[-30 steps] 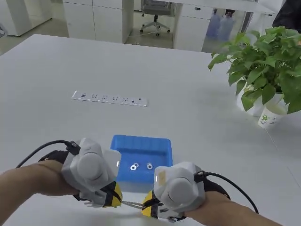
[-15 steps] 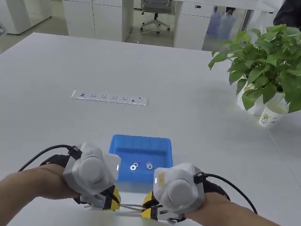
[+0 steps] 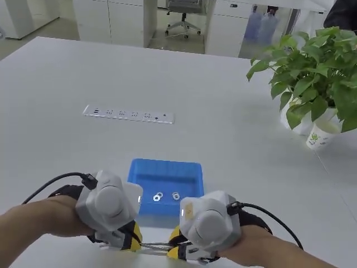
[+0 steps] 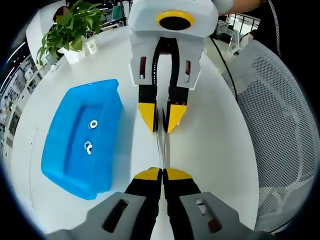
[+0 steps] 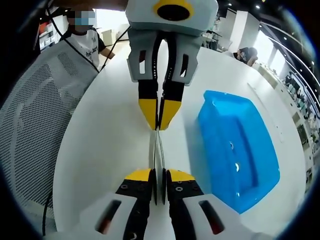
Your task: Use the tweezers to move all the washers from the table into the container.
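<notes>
Washers (image 3: 159, 196), two small, shiny flat rings with a centre hole, lie side by side on the floor of the blue container (image 3: 164, 166). They look light, stiff and slippery (apt to skate on the tabletop (image 3: 234, 145)), so they are best nipped across the rim. The left hand-held gripper (image 4: 162, 172) and right hand-held gripper (image 5: 159, 174) are each pressed together on an end of the tweezers (image 4: 161, 145), just beside the container.

In my head view, my left gripper (image 3: 134, 239) and right gripper (image 3: 175, 249) hide both ends of the tweezers (image 3: 154, 244); the plant (image 3: 312, 67) is cropped at the right edge.
</notes>
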### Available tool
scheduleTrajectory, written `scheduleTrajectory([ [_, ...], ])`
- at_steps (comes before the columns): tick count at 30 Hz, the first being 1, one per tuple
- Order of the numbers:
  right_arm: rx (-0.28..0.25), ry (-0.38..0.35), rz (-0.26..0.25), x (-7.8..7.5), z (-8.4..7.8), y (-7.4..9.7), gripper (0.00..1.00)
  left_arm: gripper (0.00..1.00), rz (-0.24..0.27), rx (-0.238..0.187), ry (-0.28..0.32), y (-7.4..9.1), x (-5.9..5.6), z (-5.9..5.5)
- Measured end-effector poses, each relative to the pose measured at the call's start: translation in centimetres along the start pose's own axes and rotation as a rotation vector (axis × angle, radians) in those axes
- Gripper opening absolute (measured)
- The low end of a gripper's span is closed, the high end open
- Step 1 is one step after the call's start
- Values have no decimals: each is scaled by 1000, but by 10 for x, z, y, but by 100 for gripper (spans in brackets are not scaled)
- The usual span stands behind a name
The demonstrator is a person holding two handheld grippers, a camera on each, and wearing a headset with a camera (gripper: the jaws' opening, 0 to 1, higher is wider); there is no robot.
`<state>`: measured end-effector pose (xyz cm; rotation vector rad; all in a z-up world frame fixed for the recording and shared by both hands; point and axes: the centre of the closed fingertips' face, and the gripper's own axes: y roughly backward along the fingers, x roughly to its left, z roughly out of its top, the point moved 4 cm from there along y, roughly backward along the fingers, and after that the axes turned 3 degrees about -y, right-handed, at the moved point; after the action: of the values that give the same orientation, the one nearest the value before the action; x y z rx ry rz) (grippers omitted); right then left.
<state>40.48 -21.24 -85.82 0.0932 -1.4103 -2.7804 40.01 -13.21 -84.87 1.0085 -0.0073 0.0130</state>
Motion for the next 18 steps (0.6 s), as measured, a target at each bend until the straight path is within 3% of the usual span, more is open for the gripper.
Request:
scheduleTrajectory([
  [8,-2,-15,1,-2,-1,3,12,5,3,-1,7,0,1,-1],
  [18,12,0,15,-1,1,-1,11,6,5,28,-13,-3,1,-6],
])
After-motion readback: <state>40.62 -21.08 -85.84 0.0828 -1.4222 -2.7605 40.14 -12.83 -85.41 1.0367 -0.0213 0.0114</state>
